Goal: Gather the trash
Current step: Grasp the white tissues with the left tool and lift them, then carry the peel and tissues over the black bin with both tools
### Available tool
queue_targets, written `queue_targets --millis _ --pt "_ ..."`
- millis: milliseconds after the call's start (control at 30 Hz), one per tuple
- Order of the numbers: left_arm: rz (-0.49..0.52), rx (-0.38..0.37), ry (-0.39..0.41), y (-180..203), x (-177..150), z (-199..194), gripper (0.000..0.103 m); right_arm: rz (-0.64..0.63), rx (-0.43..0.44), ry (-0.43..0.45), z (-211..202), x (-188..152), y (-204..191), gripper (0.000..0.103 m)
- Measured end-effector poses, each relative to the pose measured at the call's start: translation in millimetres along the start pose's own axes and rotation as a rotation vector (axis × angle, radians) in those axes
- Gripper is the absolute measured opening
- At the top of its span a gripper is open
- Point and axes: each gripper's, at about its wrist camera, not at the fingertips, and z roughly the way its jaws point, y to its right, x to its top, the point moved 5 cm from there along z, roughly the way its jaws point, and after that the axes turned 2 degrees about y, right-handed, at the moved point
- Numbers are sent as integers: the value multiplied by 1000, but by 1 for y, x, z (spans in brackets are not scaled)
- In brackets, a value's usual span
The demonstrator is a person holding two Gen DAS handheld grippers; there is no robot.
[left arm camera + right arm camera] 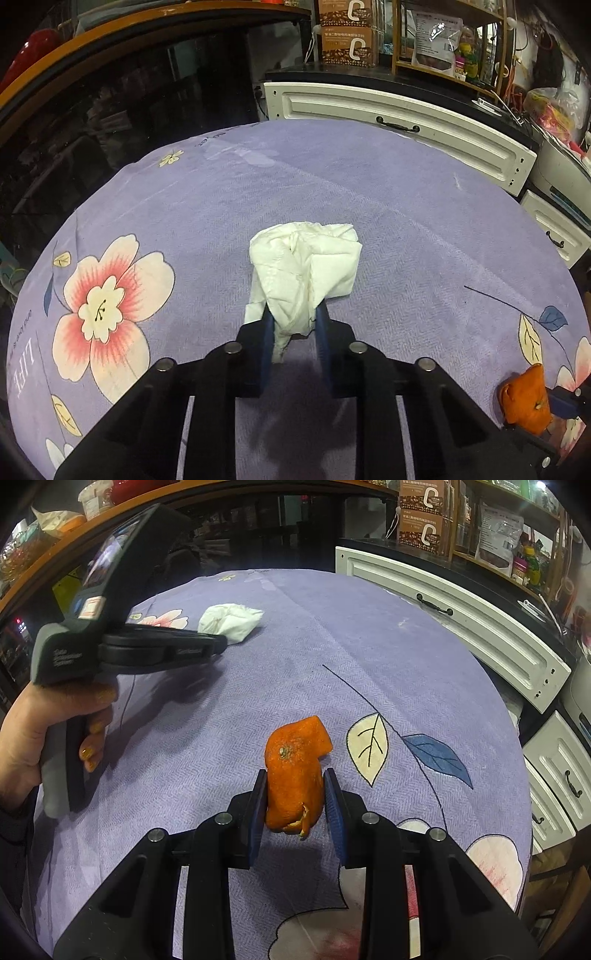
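My left gripper [293,317] is shut on a crumpled white tissue [306,266] and holds it above the purple floral tablecloth [388,206]. The tissue also shows in the right wrist view [231,622], at the tip of the left gripper [219,642]. My right gripper [295,786] is shut on a piece of orange peel [293,771] held over the cloth. The peel shows in the left wrist view [526,400] at the far right, with a blue finger pad [563,404] beside it.
A white cabinet with dark drawer handles [399,127] stands beyond the table's far edge. Brown cartons [349,33] and a wooden shelf with packets [448,40] sit on it. A dark glass-fronted counter [129,99] lies to the left.
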Motion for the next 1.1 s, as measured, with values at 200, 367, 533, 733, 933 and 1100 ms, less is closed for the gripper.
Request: queue_targets --millis 200,367,533,733,933,1100 --pt "-43 -34 8 -5 -19 -29 18 17 -7 9 -1 -1 1 31" --pt "-76 -69 36 -6 -49 -66 17 46 9 17 -7 -7 3 30" --pt "-50 -55 95 2 -76 -106 18 26 -8 78 -33 -18 0 30" --pt "-51 -58 197 21 -102 -161 18 -20 -17 173 -82 -46 -6 30" --pt "-31 -70 256 48 -121 -191 18 1 -5 221 -125 -75 3 30" --pt "-14 -97 277 71 -130 -206 18 21 -8 237 -153 -103 15 30"
